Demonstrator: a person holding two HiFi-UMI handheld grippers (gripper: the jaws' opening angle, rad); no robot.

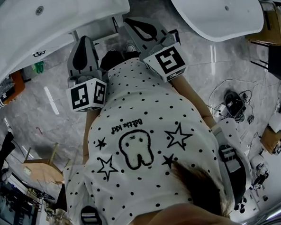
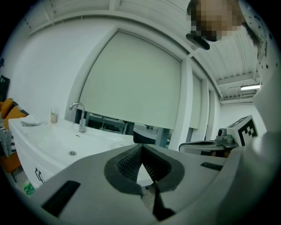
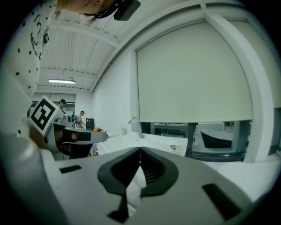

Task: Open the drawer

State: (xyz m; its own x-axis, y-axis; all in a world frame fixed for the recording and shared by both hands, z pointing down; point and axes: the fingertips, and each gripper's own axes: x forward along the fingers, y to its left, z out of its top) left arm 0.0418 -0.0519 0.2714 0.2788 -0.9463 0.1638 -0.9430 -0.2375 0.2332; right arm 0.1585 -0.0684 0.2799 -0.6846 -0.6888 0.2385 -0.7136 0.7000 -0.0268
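No drawer shows plainly in any view. A white sink vanity (image 1: pixel 40 25) stands at the upper left of the head view, with a small dark mark (image 1: pixel 38 54) on its front. In the left gripper view the same vanity (image 2: pixel 52 145) lies to the left. Both grippers are held level in front of a person's dotted white shirt (image 1: pixel 142 133). My left gripper (image 1: pixel 82 39) is shut with nothing between its jaws, tips meeting (image 2: pixel 141 146). My right gripper (image 1: pixel 128 22) is also shut and empty (image 3: pixel 140 149). Neither touches any furniture.
A second white basin (image 1: pixel 219 9) sits at the upper right. Cables and a dark device (image 1: pixel 235 101) lie on the marble floor at right, a wooden stool (image 1: pixel 42 168) at lower left. A faucet (image 2: pixel 80 115) rises from the vanity. People (image 3: pixel 62 105) stand far off.
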